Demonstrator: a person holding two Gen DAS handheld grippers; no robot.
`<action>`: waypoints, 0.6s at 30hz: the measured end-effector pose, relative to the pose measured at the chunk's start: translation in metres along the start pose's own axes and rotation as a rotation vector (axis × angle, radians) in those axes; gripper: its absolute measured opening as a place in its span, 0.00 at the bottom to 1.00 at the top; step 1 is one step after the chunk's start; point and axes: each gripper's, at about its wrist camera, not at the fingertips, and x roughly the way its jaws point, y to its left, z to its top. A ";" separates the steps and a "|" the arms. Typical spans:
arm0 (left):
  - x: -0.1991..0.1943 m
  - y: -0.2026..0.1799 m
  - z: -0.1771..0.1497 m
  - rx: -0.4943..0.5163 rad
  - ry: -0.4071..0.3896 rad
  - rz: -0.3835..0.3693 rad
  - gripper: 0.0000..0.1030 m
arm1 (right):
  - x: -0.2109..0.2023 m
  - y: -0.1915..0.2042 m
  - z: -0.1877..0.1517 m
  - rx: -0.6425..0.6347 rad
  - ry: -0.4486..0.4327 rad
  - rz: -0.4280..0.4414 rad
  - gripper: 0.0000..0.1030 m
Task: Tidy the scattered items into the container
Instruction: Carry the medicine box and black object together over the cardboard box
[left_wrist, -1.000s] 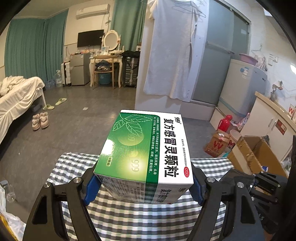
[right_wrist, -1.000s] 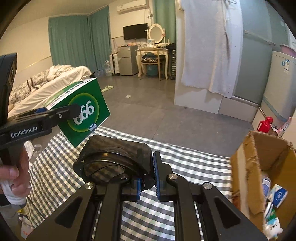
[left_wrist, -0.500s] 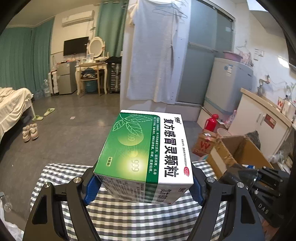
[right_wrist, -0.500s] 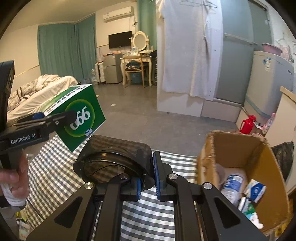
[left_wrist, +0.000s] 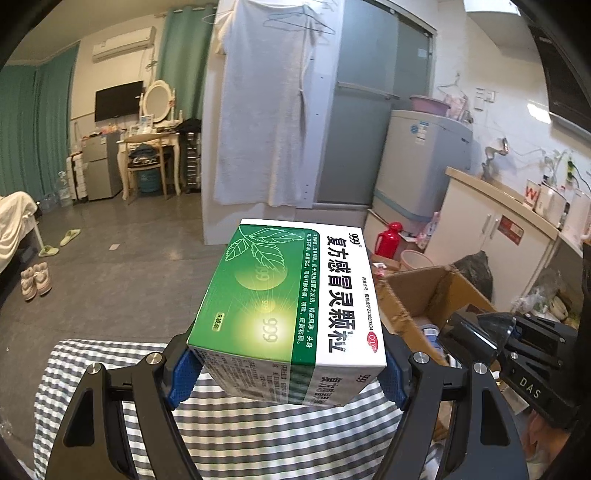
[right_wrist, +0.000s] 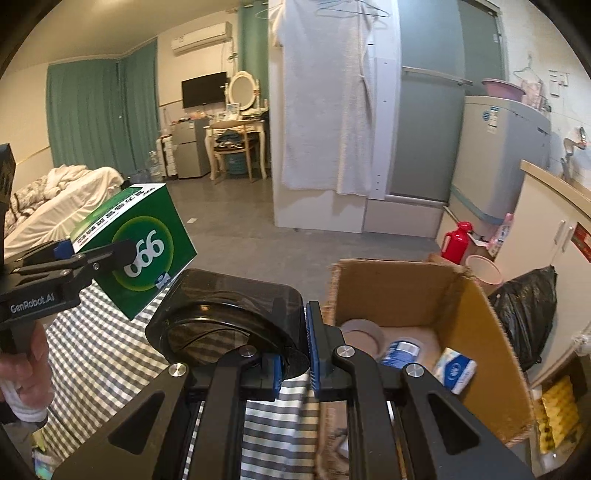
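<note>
At the left, the left claw (left_wrist: 286, 373) is spread wide and clamped on the two ends of the green-and-white medicine box (left_wrist: 291, 317), carried flat above the checked surface (left_wrist: 258, 435), probably so it can be lowered into the container without tipping. Just to its right, the right claw (right_wrist: 295, 356) is closed tight on the rim of a black square-edged lid or dish (right_wrist: 225, 314), a thin-edge pinch that keeps it level. At the right stands the open cardboard box (right_wrist: 476, 325), beside the surface, holding a roll of tape, a blue-and-white can and a small tissue pack, with room left.
</note>
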 end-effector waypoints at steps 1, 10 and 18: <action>0.001 -0.004 0.001 0.006 0.001 -0.005 0.78 | -0.001 -0.004 -0.001 0.006 0.001 -0.006 0.10; 0.015 -0.046 0.000 0.067 0.027 -0.063 0.78 | -0.013 -0.047 -0.005 0.050 0.009 -0.064 0.10; 0.025 -0.084 -0.002 0.109 0.052 -0.118 0.78 | -0.022 -0.081 -0.011 0.087 0.013 -0.114 0.10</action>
